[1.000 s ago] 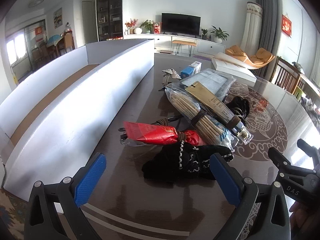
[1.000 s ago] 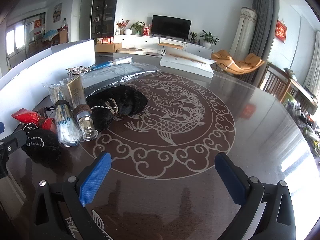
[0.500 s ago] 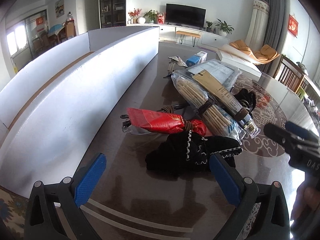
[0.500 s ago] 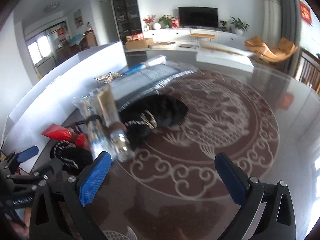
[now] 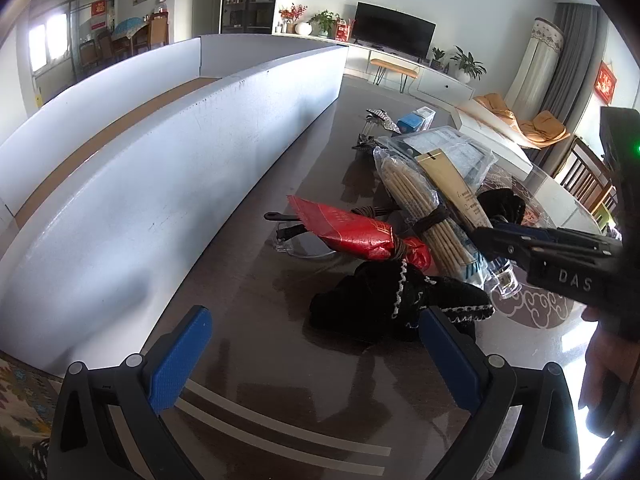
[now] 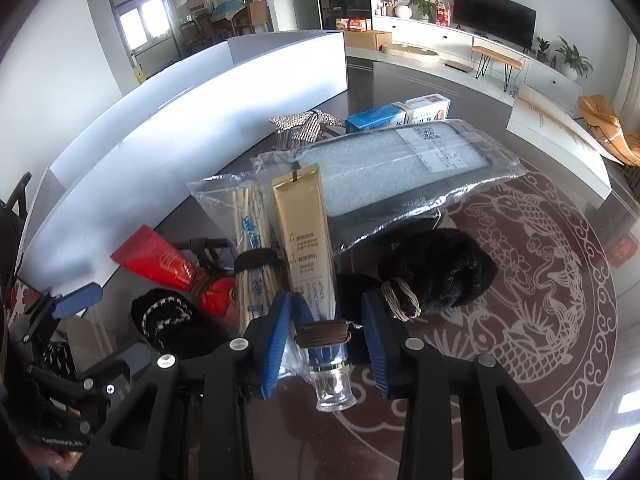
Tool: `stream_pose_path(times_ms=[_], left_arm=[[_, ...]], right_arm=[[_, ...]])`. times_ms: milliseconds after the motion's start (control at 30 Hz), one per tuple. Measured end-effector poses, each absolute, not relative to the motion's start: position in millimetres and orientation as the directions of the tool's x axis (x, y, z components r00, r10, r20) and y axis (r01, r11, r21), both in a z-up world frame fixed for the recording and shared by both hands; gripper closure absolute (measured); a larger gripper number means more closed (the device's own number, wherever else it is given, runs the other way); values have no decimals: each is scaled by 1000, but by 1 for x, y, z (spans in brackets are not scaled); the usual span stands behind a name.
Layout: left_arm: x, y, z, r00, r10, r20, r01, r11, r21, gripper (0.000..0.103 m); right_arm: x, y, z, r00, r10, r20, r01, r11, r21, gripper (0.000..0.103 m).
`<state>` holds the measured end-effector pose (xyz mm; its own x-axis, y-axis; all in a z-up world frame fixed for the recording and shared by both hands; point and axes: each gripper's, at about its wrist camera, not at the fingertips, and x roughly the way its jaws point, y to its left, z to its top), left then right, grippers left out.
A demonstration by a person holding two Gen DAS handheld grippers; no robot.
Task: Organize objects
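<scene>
- Your right tongs straddle the cap end of the gold tube, blue pads on either side of its brown-banded neck. The jaws are narrowed around it, but there's a gap visible at the right pad, so read them as not yet clamped.
- That low hold near the clear cap looks deliberate: the neck is the stiffest part, and the flat body would likely buckle under a pinch.
- Your left tongs are spread wide and hold nothing, hovering over the near edge of the bench, just short of the black knitted piece.
- The gold tube lies on top of the bagged stick bundle, its crimped end resting against the large clear packet. Lifting it may drag the bag, so expect some snagging.
- Beside these sit the red tube and a black furry item.
- The long white tray runs along the bench's left edge, near the pile; it seems the likely destination.
</scene>
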<state>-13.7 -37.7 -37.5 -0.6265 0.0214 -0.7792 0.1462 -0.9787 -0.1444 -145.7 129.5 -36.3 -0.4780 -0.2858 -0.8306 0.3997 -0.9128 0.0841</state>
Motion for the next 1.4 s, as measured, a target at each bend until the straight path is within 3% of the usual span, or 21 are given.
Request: stream_pose_path(times_ms=[67, 800, 900, 967, 1167, 1400], left_arm=[[-14, -35, -38, -622, 24, -782, 135, -981, -138, 0], [-15, -26, -38, -618, 45, -785, 81, -989, -120, 0], [-16, -26, -39, -617, 48, -786, 80, -989, -123, 0], [-16, -26, -39, -616, 52, -786, 79, -989, -128, 0], [-16, -26, -39, -617, 63, -785, 75, -988, -138, 0], [-16, -25, -38, -620, 72, -781, 65, -988, -142, 0]], right_arm=[[-134, 134, -36, -469, -291, -834, 399, -912, 94, 75], [-43, 228, -49, -538, -178, -824, 152, -982, 113, 74], [-41, 234, -55, -544, -166, -822, 136, -985, 109, 62], [-39, 238, -58, -555, -163, -816, 128, -986, 110, 48], [-36, 238, -61, -579, -145, -802, 129, -988, 85, 28], [-32, 235, -65, -598, -127, -791, 139, -989, 53, 17]])
